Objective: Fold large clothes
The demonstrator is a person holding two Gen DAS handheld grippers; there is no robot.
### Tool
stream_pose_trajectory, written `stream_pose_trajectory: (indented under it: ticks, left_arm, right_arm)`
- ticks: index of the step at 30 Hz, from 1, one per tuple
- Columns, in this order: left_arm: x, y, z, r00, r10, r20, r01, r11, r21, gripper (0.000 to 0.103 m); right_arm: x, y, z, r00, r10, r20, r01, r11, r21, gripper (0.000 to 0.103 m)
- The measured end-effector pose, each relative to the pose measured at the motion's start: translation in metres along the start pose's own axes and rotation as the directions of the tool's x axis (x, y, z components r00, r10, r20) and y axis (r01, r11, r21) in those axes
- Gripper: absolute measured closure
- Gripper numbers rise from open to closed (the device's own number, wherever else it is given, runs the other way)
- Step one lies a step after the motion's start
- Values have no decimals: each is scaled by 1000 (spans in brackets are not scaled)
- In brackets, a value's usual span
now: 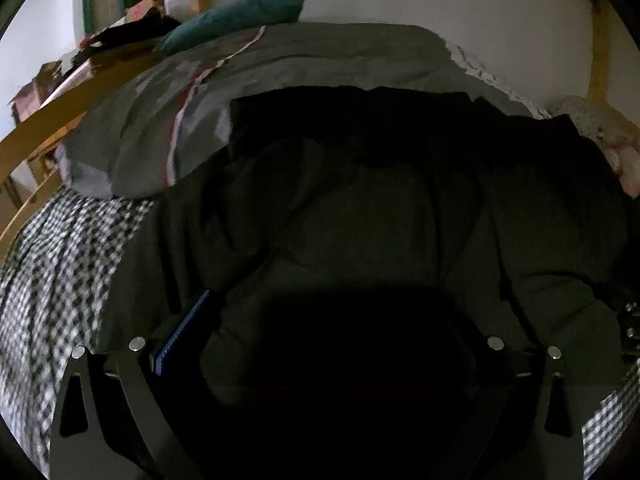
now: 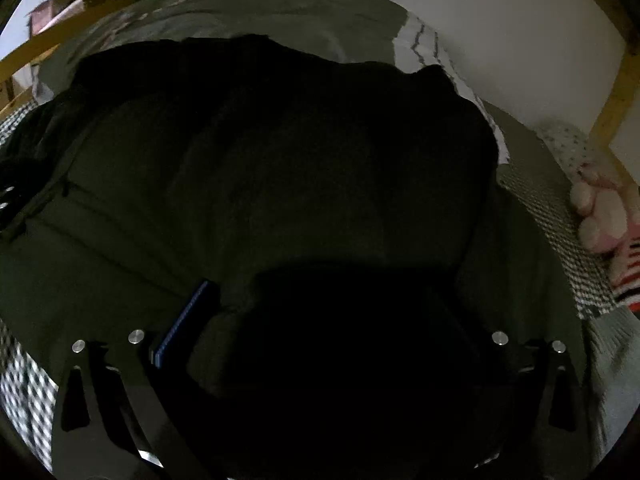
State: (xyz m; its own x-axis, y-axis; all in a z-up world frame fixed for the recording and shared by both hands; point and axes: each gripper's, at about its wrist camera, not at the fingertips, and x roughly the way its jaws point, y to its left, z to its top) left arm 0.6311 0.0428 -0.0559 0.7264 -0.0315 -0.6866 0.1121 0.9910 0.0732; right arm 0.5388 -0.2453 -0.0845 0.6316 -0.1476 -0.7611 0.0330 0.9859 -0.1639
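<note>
A large dark olive padded jacket (image 1: pixel 360 216) lies spread on the bed and fills most of both views (image 2: pixel 280 168). My left gripper (image 1: pixel 320 320) stands wide open low over the jacket's near edge; its blue left finger pad (image 1: pixel 186 330) shows, the right finger is hidden in dark fabric and shadow. My right gripper (image 2: pixel 320 312) is likewise wide open over the jacket, with its blue left pad (image 2: pixel 184 322) showing and the right finger hidden. Bunched fabric sits between each pair of fingers.
The bed has a black-and-white checked sheet (image 1: pixel 60 264). A grey duvet (image 1: pixel 280 64) and a teal pillow (image 1: pixel 240 16) lie behind the jacket. A wooden bed rail (image 1: pixel 48 128) runs at left. A pink soft toy (image 2: pixel 600 212) lies at right by the wall.
</note>
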Motion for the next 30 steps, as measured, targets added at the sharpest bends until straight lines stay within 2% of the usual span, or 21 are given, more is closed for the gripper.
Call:
stream_pose_trajectory:
  ticks: [4,5,7,9,12,13,15,17,18,19,20,21,22,23,25,27,30]
  left_arm:
    - [-37,19,-2,995,30,97,-29,999,-15,4]
    - [-34,27,-3,995,37,91,-35,999,-23,4]
    - [-18,39,-9,999,-23,37,25,998,-63,4]
    - [-8,43,-13,998,-60,12,61,993,-97,4]
    - [-9,38,-12,999,-44,5,44,995,-85,4]
    - [-16,38,-10,999,-52,8,52,994,-99,4]
    - [-41,45,-9,994,-72,88,82,989,-126,4]
    - [-54,53,-10,989,-2,145,21,991,-132,4]
    - [-51,56,-10,989,42,143,-24,992,-125,4]
    - [-38,61,-11,992,75,104,-62,990,-123,4]
    - [-25,66,-13,996,78,50,-71,989,-132,4]
    - [-7,75,-18,999,27,-18,-29,986,-164,4]
    - [4,82,-23,999,-29,-43,20,979,-201,4]
    - [14,95,-30,992,-116,-46,99,958,-270,4]
    - [23,107,-36,976,-211,-49,183,924,-335,4]
    - [25,109,-36,971,-234,-45,205,917,-342,4]
    - [18,102,-34,981,-188,-39,168,939,-300,4]
  right_arm:
    - [-33,-19,-3,997,20,79,-26,997,79,3]
    - [-33,-22,-7,997,-1,76,-5,997,81,3]
    - [-11,-28,-5,999,-12,44,10,999,42,3]
    - [3,-26,-10,999,-19,51,18,1000,15,3]
    - [7,-27,-10,999,-28,44,27,999,23,3]
    - [6,-28,-8,999,-31,35,30,999,32,3]
    - [-5,-33,-6,999,-33,34,31,998,57,3]
    - [-28,-44,-8,995,-60,80,52,993,107,3]
    - [-36,-51,-9,991,-101,90,90,989,121,3]
    - [-35,-54,-10,990,-115,77,105,987,122,3]
    - [-27,-58,-12,992,-121,48,114,986,124,3]
    - [-21,-60,-15,992,-120,31,115,987,116,3]
    - [-11,-60,-18,992,-123,24,120,989,89,3]
    - [-7,-60,-19,992,-126,27,124,990,71,3]
    - [-2,-63,-20,993,-116,23,114,991,64,3]
    - [2,-68,-21,995,-95,8,94,993,76,3]
    - [6,-73,-24,997,-75,10,74,991,108,3]
